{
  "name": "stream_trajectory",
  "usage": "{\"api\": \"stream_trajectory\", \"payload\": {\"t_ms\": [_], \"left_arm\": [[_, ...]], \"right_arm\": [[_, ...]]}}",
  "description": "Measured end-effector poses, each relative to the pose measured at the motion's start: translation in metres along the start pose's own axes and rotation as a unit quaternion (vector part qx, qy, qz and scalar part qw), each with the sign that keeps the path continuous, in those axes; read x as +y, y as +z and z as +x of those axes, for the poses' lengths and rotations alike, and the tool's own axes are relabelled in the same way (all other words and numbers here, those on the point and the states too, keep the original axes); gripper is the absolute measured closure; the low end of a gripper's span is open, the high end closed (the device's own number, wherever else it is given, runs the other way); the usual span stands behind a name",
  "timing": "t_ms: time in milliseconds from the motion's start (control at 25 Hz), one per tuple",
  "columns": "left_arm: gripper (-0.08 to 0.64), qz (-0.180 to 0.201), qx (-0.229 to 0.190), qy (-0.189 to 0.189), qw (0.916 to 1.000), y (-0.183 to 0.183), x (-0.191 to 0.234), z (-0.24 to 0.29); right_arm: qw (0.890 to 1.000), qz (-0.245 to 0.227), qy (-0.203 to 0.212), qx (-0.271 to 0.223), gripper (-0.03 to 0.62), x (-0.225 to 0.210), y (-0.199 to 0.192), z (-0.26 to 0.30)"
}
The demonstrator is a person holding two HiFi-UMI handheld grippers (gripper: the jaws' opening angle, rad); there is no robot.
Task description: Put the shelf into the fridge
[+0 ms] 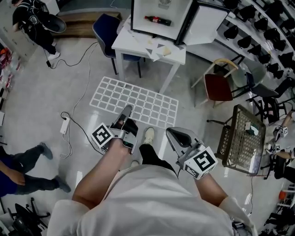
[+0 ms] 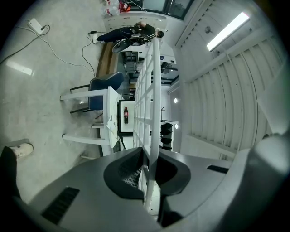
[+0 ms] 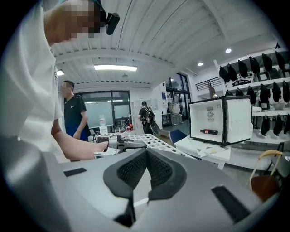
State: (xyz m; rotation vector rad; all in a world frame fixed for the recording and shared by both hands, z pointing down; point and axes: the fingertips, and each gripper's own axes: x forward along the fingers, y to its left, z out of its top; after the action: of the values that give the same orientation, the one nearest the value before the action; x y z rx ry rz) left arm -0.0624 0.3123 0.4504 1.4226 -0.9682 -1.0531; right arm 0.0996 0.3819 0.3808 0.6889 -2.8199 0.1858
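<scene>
**Shelf held out in the left gripper**

We hold the white grid shelf (image 1: 138, 99) level above the floor, its near edge clamped in our left gripper (image 1: 125, 114), forearm stretched forward. Our right gripper (image 1: 173, 133) sits to its right, jaws together and, as far as we can see, empty. The open mini fridge (image 1: 156, 11) stands on the far table (image 1: 138, 46).

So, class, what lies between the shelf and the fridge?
Head view: between shelf and fridge lie a strip of floor and the table front, strewn with paper scraps.
</scene>
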Motion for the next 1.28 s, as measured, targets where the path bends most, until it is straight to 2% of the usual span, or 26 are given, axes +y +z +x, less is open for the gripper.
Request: {"api": "stream_trajectory", "payload": {"t_ms": [280,640,800,1040,1280], "left_arm": [[0.522,0.008,-0.004,-0.020,0.9998,0.040,-0.011,0.105],[0.522,0.014,-0.026,-0.027,0.9992,0.084,-0.019,0.225],[0.522,0.012,-0.031,-0.032,0.9989,0.098,-0.022,0.273],[0.522,0.020,-0.039,-0.035,0.9984,0.128,-0.012,0.337],[0.522,0.008,-0.035,-0.035,0.9988,0.158,0.003,0.406]], "right_arm": [[1.000,0.000,0.009,-0.001,0.583,-0.094,0.016,0.041],[0.999,-0.012,0.037,0.003,0.583,-0.208,0.039,0.092],[1.000,-0.002,0.024,0.009,0.583,-0.249,0.041,0.104],[1.000,0.009,0.007,0.019,0.581,-0.290,0.040,0.127],[0.998,0.021,-0.046,0.036,0.581,-0.338,0.043,0.146]]}}
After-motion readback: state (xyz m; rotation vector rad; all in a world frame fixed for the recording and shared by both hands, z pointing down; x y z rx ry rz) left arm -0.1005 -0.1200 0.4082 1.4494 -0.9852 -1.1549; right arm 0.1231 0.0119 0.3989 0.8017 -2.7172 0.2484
